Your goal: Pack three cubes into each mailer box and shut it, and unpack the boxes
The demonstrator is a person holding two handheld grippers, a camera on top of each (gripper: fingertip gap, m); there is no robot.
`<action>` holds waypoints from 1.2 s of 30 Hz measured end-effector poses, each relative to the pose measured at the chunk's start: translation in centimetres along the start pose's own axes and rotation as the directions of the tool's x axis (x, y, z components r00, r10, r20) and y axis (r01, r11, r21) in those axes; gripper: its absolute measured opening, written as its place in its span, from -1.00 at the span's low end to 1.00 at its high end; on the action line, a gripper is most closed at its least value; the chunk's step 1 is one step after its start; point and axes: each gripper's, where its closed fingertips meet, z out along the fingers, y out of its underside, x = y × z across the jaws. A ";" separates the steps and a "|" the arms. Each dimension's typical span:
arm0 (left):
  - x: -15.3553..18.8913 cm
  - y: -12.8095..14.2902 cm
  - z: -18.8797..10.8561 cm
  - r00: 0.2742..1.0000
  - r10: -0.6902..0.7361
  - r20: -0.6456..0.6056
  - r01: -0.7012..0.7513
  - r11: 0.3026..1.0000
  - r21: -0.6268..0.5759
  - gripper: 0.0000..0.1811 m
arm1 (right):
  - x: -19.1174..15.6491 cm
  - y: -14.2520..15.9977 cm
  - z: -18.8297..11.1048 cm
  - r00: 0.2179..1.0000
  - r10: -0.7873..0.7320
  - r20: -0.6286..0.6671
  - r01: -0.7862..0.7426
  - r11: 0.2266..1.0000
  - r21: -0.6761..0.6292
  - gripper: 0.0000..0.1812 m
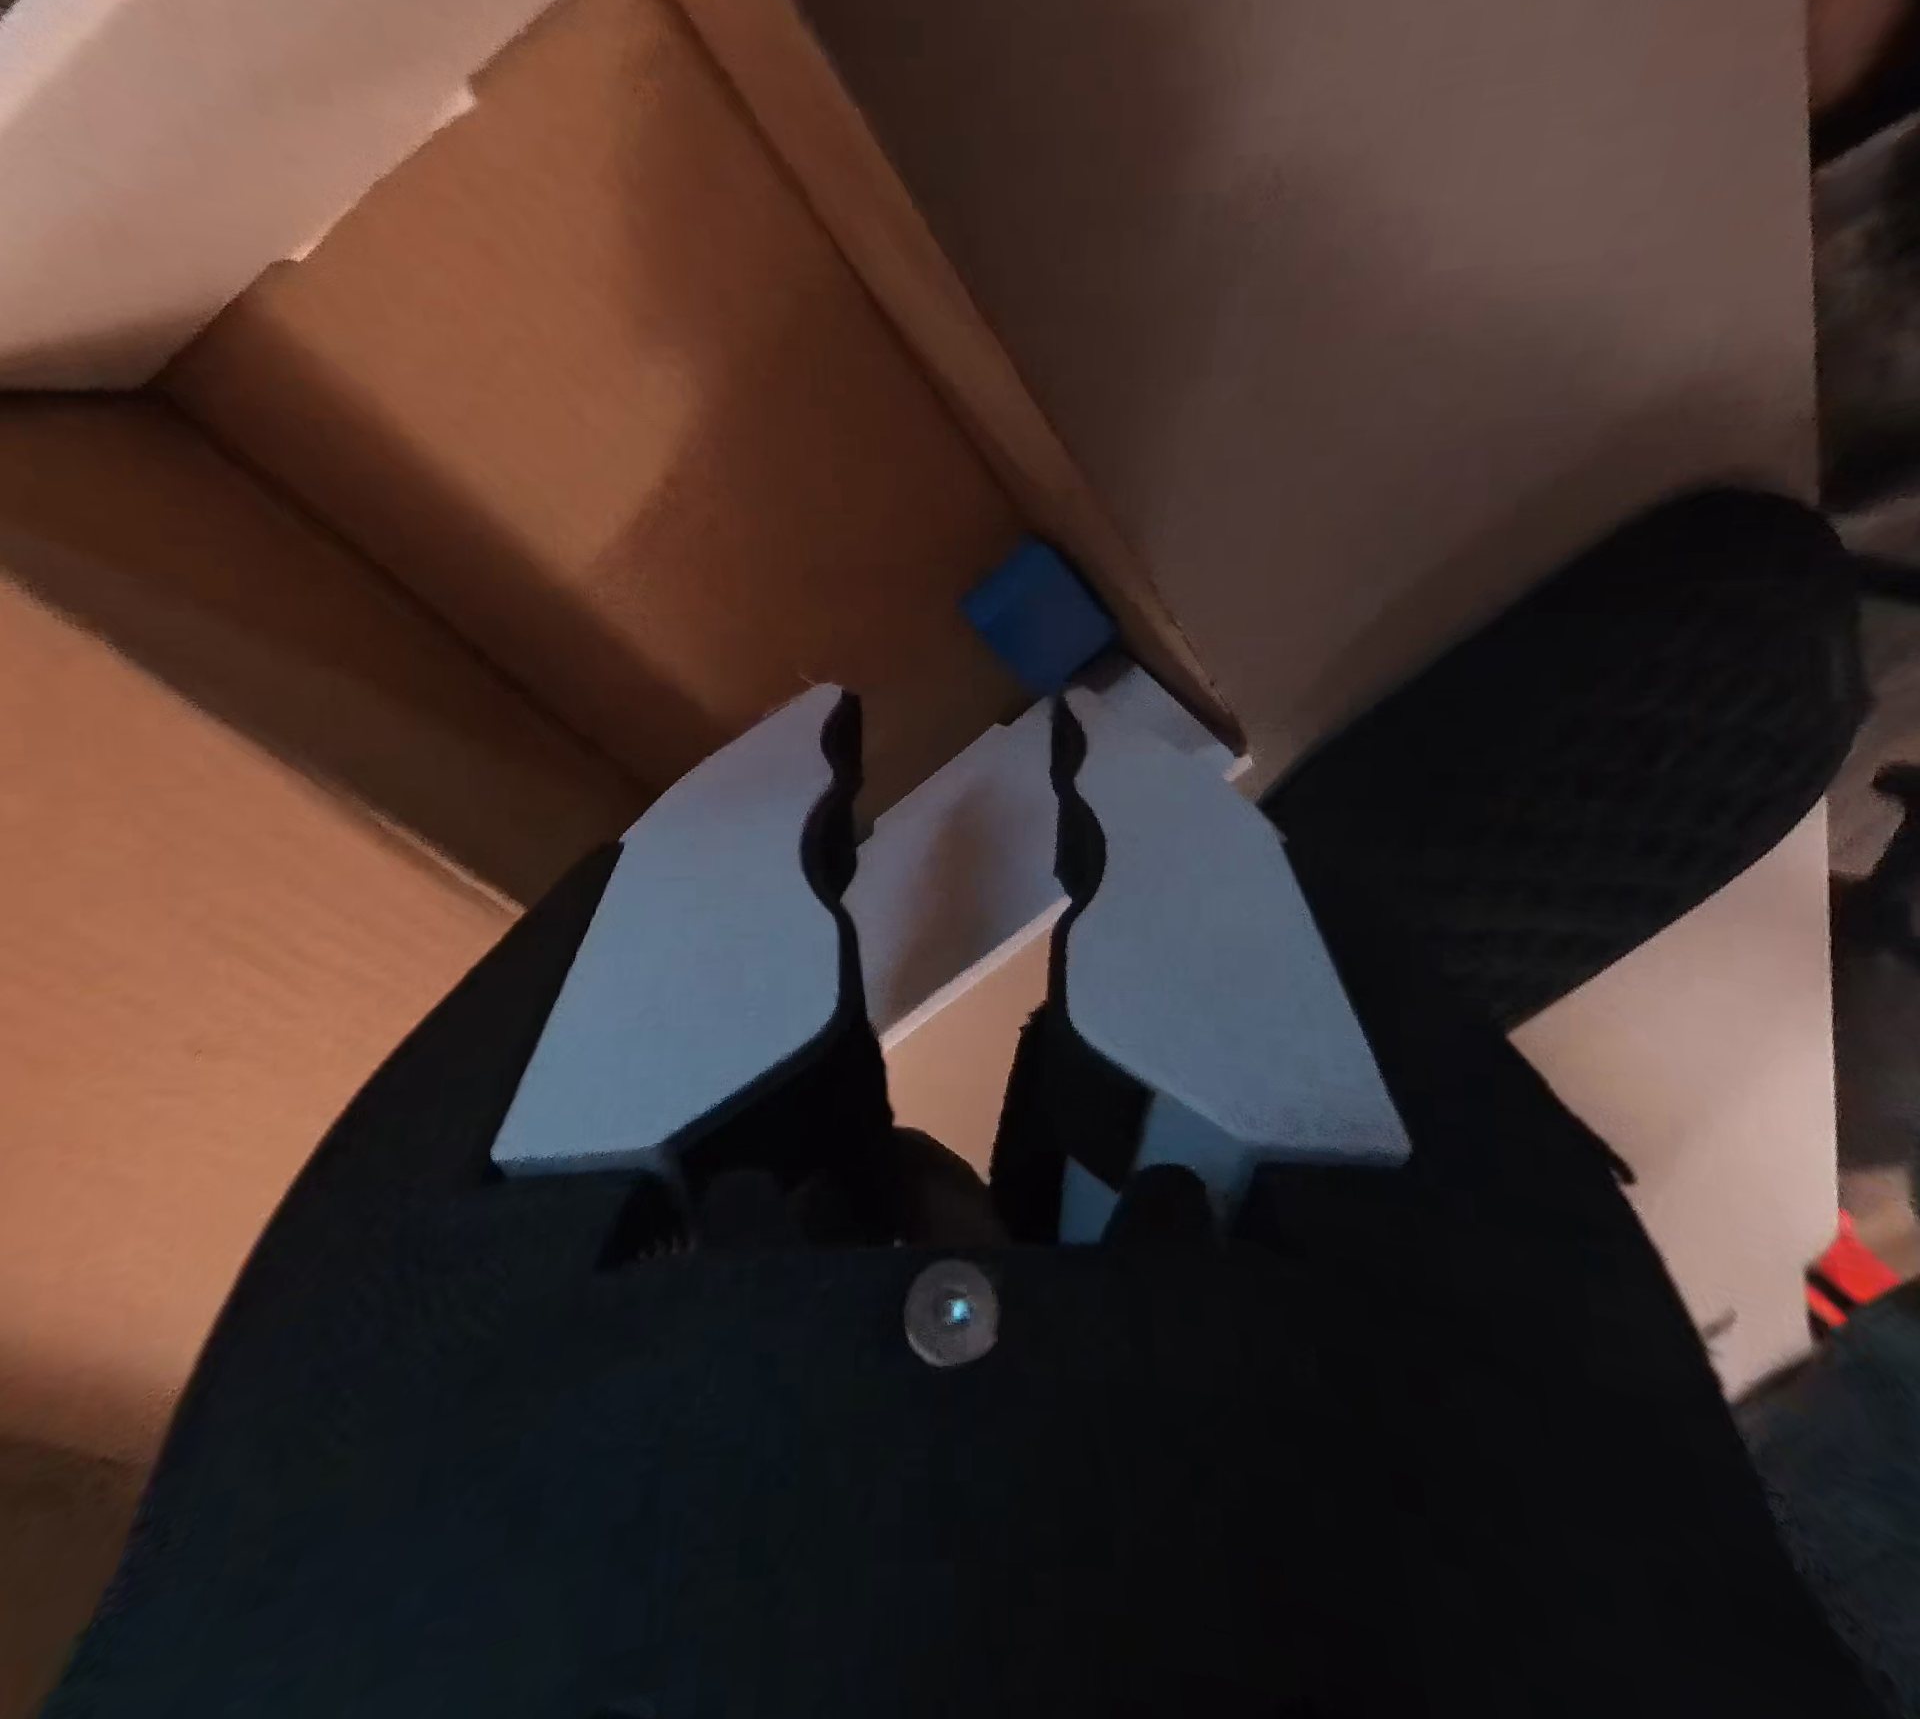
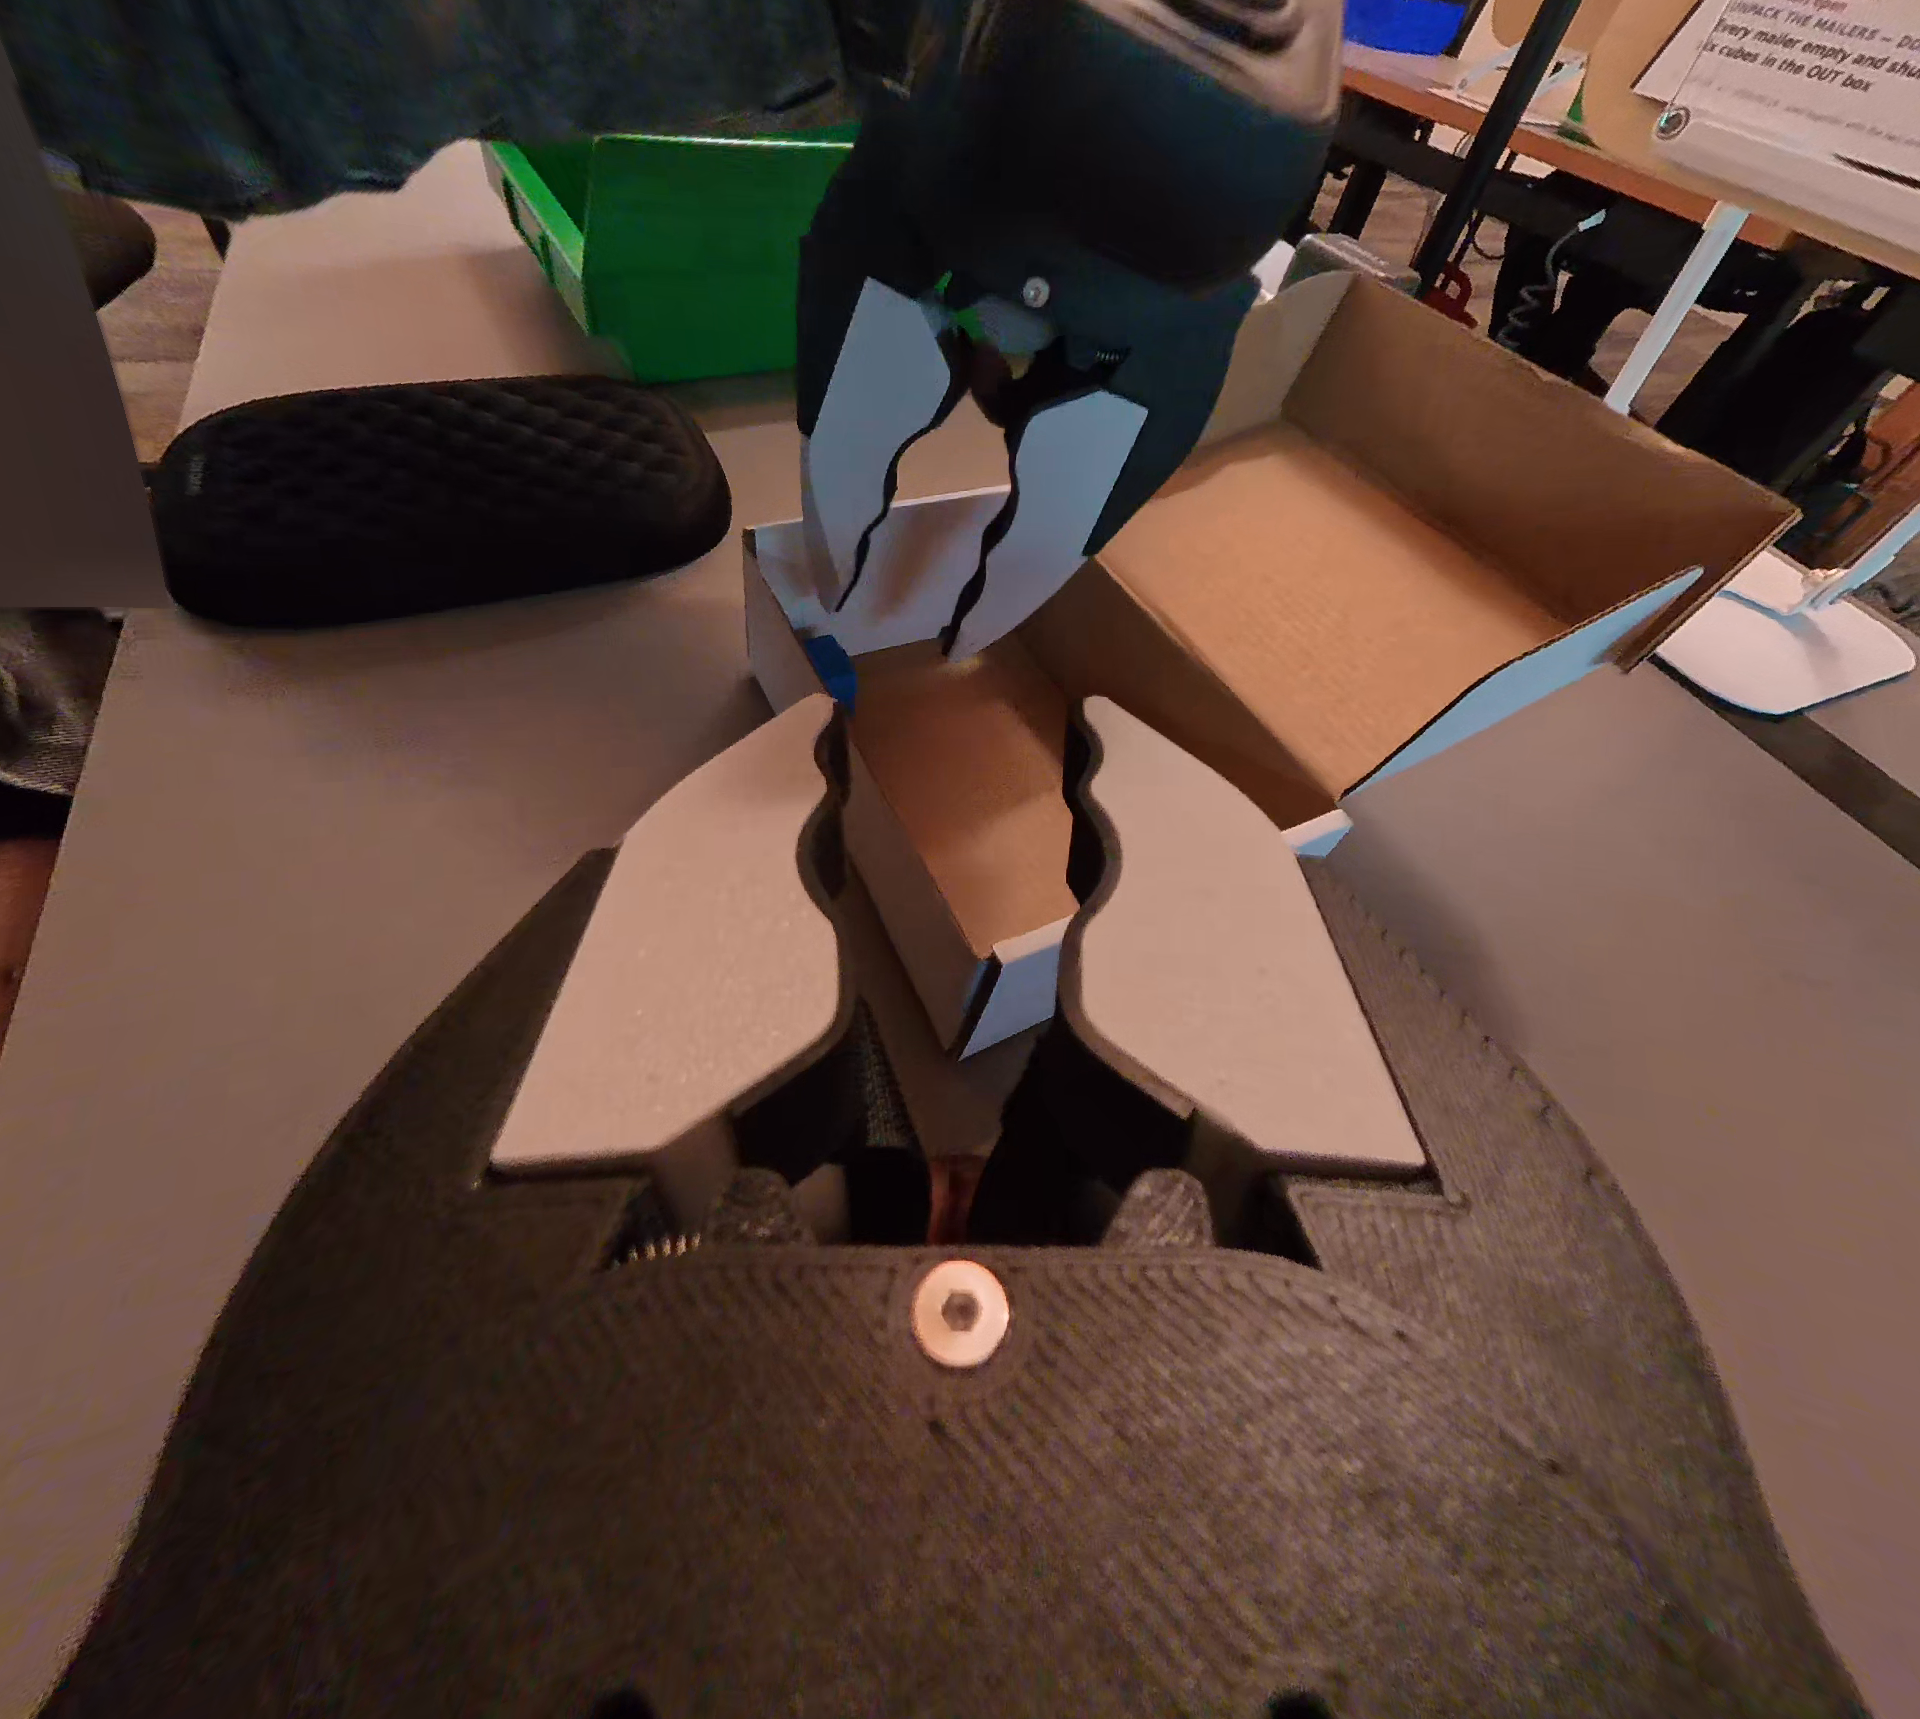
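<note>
So, two views of one open mailer box (image 2: 966,796) on a grey table (image 2: 364,838), white outside, brown cardboard inside, lid (image 2: 1340,589) flung back toward 2 o'clock.

Left hand-held gripper (image 1: 956,713) pointing down into the box, fingers a narrow gap apart, gripping nothing. Same left hand-held gripper seen from the right wrist view (image 2: 894,620) coming in from 12 o'clock, tips at the far end of the box. One blue cube (image 1: 1034,615) tucked in the box corner, just past the right fingertip at 1 o'clock, close to it but can't tell if actually touching. Same blue cube (image 2: 834,667) peeking out at the box's far-left corner in the right wrist view, mostly hidden by the wall. Only that one cube visible.

Right hand-held gripper (image 2: 961,734) low over the near end of the box, fingers fairly wide, holding nothing, near box corner showing between them.

Also on the table: black quilted pad (image 2: 436,495) at 10 o'clock, green bin (image 2: 675,246) behind it at 11 o'clock. White stand with a printed sheet (image 2: 1787,641) off at 2 o'clock.
</note>
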 end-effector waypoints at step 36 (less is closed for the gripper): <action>0.6 -0.4 3.0 0.997 0.070 -0.026 -0.069 0.998 0.010 -0.82 | -0.7 1.4 0.8 0.997 -0.070 0.018 0.071 0.995 -0.074 -0.55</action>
